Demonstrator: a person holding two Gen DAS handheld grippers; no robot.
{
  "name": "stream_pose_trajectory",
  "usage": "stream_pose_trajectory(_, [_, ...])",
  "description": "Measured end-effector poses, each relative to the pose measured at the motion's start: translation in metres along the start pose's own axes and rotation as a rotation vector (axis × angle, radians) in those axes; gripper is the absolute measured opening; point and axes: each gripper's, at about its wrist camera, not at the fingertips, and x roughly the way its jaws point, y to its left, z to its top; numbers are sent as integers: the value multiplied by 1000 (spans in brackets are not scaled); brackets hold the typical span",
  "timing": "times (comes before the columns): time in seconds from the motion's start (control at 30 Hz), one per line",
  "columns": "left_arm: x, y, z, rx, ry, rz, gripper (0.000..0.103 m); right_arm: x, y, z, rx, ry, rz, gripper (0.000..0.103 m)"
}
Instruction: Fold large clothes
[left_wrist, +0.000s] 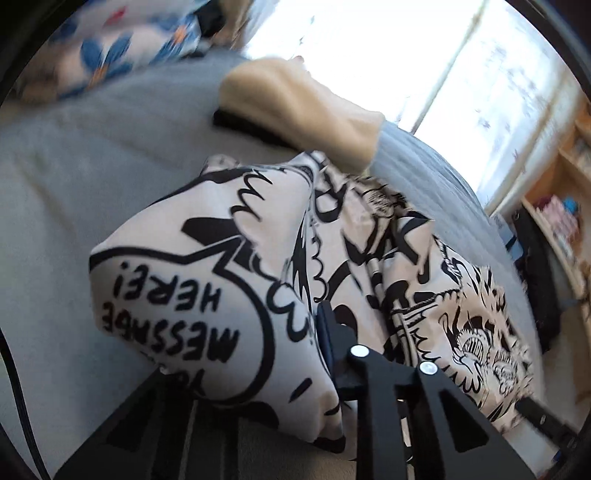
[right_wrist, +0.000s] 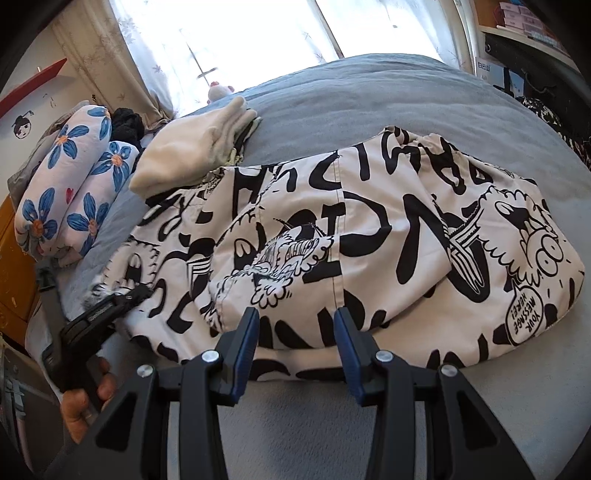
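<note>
A large white garment with black cartoon print (right_wrist: 369, 229) lies spread across the grey bed (right_wrist: 369, 96). In the left wrist view a fold of the garment (left_wrist: 207, 266), with a speech-bubble print, is bunched up and lifted over my left gripper (left_wrist: 314, 332). That gripper is shut on the cloth, and one of its fingers is hidden under it. From the right wrist view the left gripper (right_wrist: 136, 293) bites the garment's left edge, held by a person's hand (right_wrist: 85, 402). My right gripper (right_wrist: 295, 319) hovers at the garment's near edge, jaws apart, nothing pinched.
A stack of folded cream clothes (right_wrist: 192, 147) rests on the bed beside the garment's far left corner. A rolled floral quilt (right_wrist: 70, 184) lies at the left edge. A bright curtained window (right_wrist: 240, 40) is behind, and wooden shelves (left_wrist: 561, 206) stand to the right.
</note>
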Motion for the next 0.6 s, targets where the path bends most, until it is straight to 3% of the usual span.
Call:
stream_pose_trajectory(0.27, [-37, -33, 6, 116, -100, 22, 14, 19, 2, 39, -100, -127, -90, 40])
stream_pose_trajectory(0.37, [-41, -39, 11, 115, -100, 26, 14, 49, -6, 45, -100, -82, -109, 34])
stream_pose_trajectory(0.43, [-45, -38, 14, 110, -100, 22, 13, 79, -14, 35, -93, 13, -114, 35])
stream_pose_trajectory(0.6, [-46, -46, 15, 125, -96, 40, 14, 81, 0, 11, -218, -28, -198, 36])
